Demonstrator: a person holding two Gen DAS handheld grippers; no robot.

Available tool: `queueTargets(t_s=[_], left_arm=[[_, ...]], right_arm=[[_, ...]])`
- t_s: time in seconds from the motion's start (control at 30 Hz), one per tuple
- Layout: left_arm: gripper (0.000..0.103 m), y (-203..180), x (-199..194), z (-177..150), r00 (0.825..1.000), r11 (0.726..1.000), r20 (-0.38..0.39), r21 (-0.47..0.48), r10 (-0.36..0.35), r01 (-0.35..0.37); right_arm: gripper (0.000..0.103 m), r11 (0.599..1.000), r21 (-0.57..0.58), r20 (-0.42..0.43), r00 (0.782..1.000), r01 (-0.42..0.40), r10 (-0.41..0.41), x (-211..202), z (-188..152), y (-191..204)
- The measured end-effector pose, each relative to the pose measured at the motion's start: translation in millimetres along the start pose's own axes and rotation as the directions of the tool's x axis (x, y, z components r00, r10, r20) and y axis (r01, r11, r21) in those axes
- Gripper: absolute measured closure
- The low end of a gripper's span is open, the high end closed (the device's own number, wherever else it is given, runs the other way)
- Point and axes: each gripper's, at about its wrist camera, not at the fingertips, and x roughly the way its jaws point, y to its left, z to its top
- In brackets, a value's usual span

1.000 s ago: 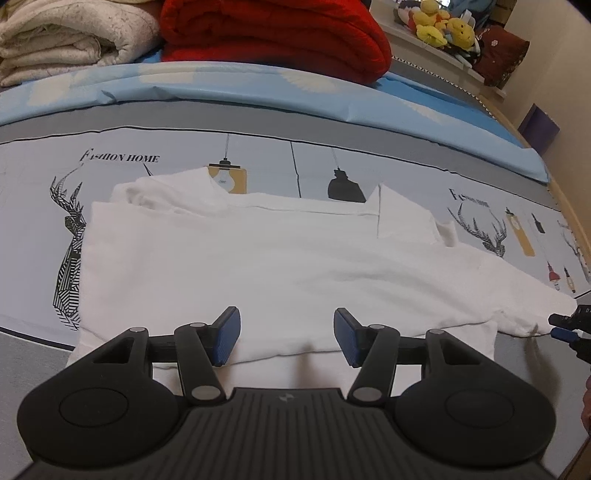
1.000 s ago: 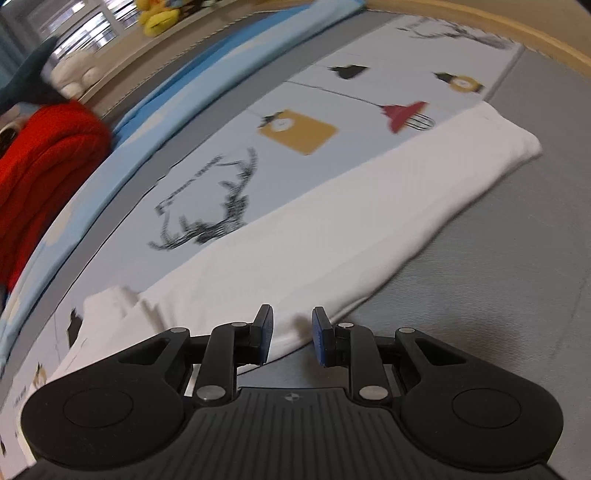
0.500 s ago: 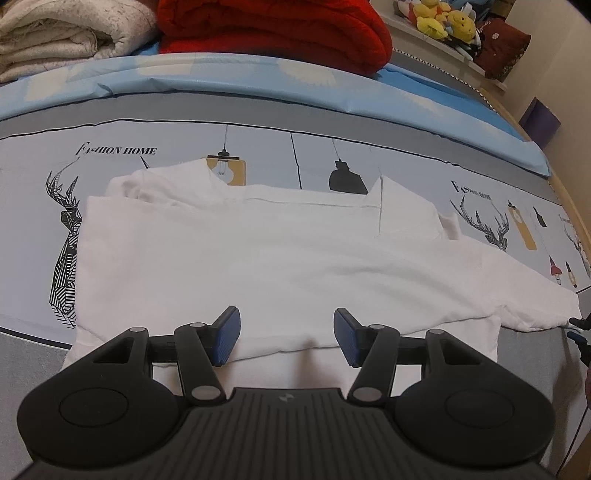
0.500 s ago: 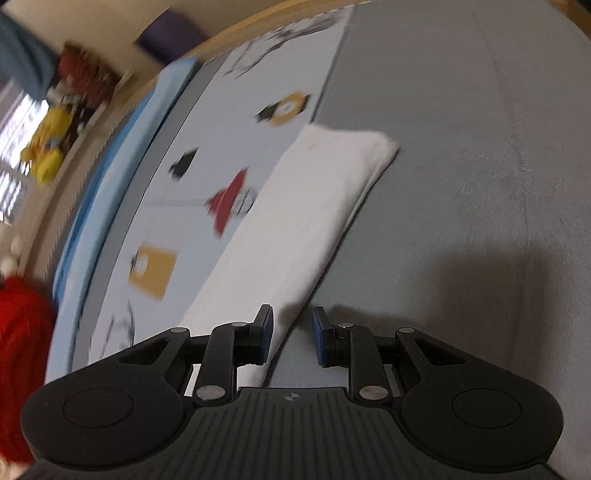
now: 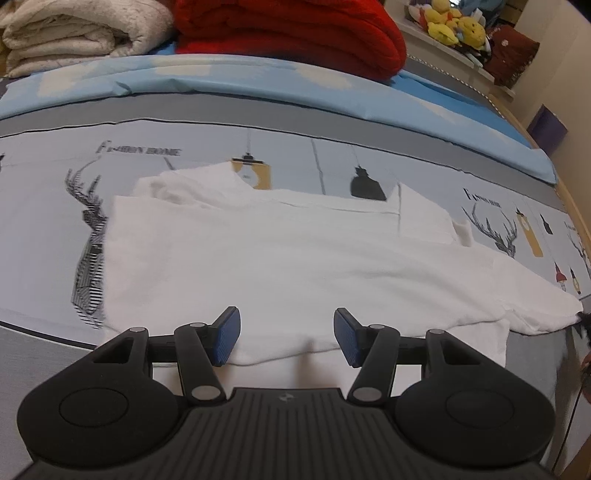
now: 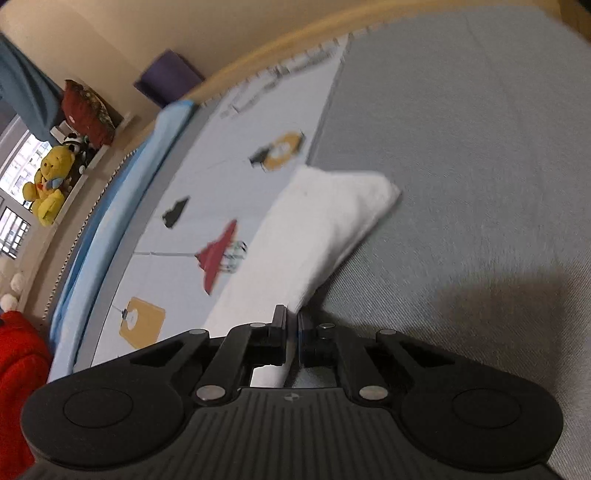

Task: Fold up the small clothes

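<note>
A white long-sleeved top (image 5: 280,258) lies flat on the printed bedspread (image 5: 44,206), one sleeve folded across the body. My left gripper (image 5: 287,334) hovers open over its near hem, with only cloth below the blue pads (image 5: 227,336). The other sleeve (image 6: 317,236) stretches out to the right. My right gripper (image 6: 291,321) sits at that sleeve's near edge, its jaws closing to a thin slit with the white cloth pinched between them. In the left wrist view its dark tip (image 5: 585,319) shows at the sleeve's end.
A red blanket (image 5: 291,33) and a cream blanket (image 5: 74,29) are stacked at the far side of the bed. Plush toys (image 6: 48,184) sit on a shelf by the window. Plain grey bedding (image 6: 480,184) lies right of the sleeve. A wooden bed edge (image 6: 280,48) runs beyond.
The right gripper swung along the sleeve toward its end, rolled, and closed its jaws on the sleeve's edge. The left gripper stayed open over the hem.
</note>
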Motion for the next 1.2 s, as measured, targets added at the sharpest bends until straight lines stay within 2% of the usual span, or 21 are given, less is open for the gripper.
queueTargets(t_s=[0.1,0.17,0.27,0.33,0.4,0.47,0.5,0.57,0.63,0.67,0.73,0.77,0.83,0.87,0.9,0.93,1.0,1.03,1.07,1.1,1.2], left_arm=[[0.042,16.9,-8.4,3.8,1.0,0.999,0.014,-0.032,0.019,-0.018],[0.042,30.4,-15.0,7.2,0.999,0.998,0.025,-0.06,0.027,-0.026],[0.042,54.3,-26.4,12.8,0.998,0.993,0.044,-0.116,0.044,-0.039],[0.042,70.8,-33.0,17.3,0.997,0.987,0.053,-0.155,0.05,-0.041],[0.042,85.8,-39.3,20.9,0.996,0.98,0.064,-0.196,0.054,-0.041],[0.042,99.6,-44.9,23.7,0.996,0.971,0.072,-0.235,0.058,-0.039],[0.042,105.3,-46.9,24.8,0.996,0.967,0.074,-0.252,0.058,-0.038],[0.042,115.1,-50.3,25.8,0.996,0.959,0.075,-0.28,0.057,-0.034],[0.042,121.8,-52.2,26.4,0.996,0.952,0.074,-0.304,0.052,-0.027],[0.042,124.6,-52.8,26.8,0.996,0.949,0.074,-0.315,0.047,-0.021],[0.043,128.0,-51.0,26.8,0.997,0.94,0.07,-0.34,0.032,-0.007],[0.044,129.3,-49.1,26.6,0.998,0.936,0.064,-0.352,0.023,0.001],[0.053,129.4,-43.1,24.4,0.999,0.931,0.05,-0.365,0.0,0.018],[0.067,129.0,-39.3,23.0,0.999,0.93,0.042,-0.367,-0.013,0.027],[0.076,128.5,-34.3,21.1,0.999,0.93,0.029,-0.366,-0.023,0.033],[0.078,127.4,-29.5,19.8,0.999,0.93,0.017,-0.367,-0.032,0.036],[0.078,124.7,-19.8,17.5,0.999,0.929,0.004,-0.369,-0.04,0.039],[0.078,123.0,-14.9,16.3,0.999,0.929,0.002,-0.367,-0.041,0.039],[0.078,121.9,-9.3,15.6,0.999,0.929,-0.003,-0.367,-0.042,0.038],[0.078,120.9,-2.4,14.6,0.999,0.928,-0.014,-0.371,-0.044,0.036],[0.075,120.0,17.2,10.0,0.998,0.92,-0.046,-0.393,-0.036,0.015]], right_arm=[[0.098,0.986,-0.159,0.102,0.994,0.048,-0.032,-24.0,-5.7,45.5],[0.098,0.954,-0.295,0.161,0.987,0.053,-0.005,-45.8,-16.5,85.0],[0.098,0.83,-0.555,0.199,0.961,-0.05,0.191,-94.9,-58.6,158.1],[0.098,0.701,-0.688,0.115,0.926,-0.187,0.36,-132.3,-101.7,200.4],[0.098,0.536,-0.768,-0.039,0.861,-0.351,0.507,-169.8,-152.8,233.2],[0.096,0.378,-0.77,-0.228,0.775,-0.514,0.589,-198.7,-204.2,253.3],[0.096,0.308,-0.729,-0.358,0.724,-0.611,0.589,-208.1,-231.1,260.7],[0.096,0.246,-0.615,-0.575,0.639,-0.75,0.51,-214.3,-274.3,267.8],[0.096,0.253,-0.536,-0.718,0.592,-0.806,0.366,-218.0,-310.0,266.1],[0.093,0.258,-0.536,-0.741,0.595,-0.804,0.312,-220.8,-319.0,264.5],[0.084,0.314,-0.586,-0.712,0.66,-0.747,0.24,-226.5,-324.3,258.9],[0.082,0.359,-0.589,-0.702,0.678,-0.724,0.216,-224.8,-320.9,256.6],[0.082,0.43,-0.566,-0.695,0.687,-0.703,0.209,-217.2,-310.1,249.0],[0.082,0.46,-0.562,-0.677,0.702,-0.688,0.223,-215.6,-304.4,242.7],[0.082,0.48,-0.566,-0.649,0.721,-0.67,0.242,-212.4,-299.4,234.7],[0.082,0.502,-0.579,-0.616,0.748,-0.642,0.247,-204.7,-295.0,228.9],[0.079,0.581,-0.606,-0.569,0.806,-0.543,0.16,-185.0,-293.3,226.4],[0.079,0.616,-0.579,-0.583,0.8,-0.533,0.144,-175.7,-289.3,225.9],[0.079,0.637,-0.542,-0.606,0.78,-0.549,0.157,-168.6,-285.3,226.3],[0.079,0.646,-0.529,-0.61,0.776,-0.55,0.162,-164.0,-281.0,226.9],[0.079,0.657,-0.548,-0.577,0.802,-0.518,0.15,-155.1,-270.1,228.8]])
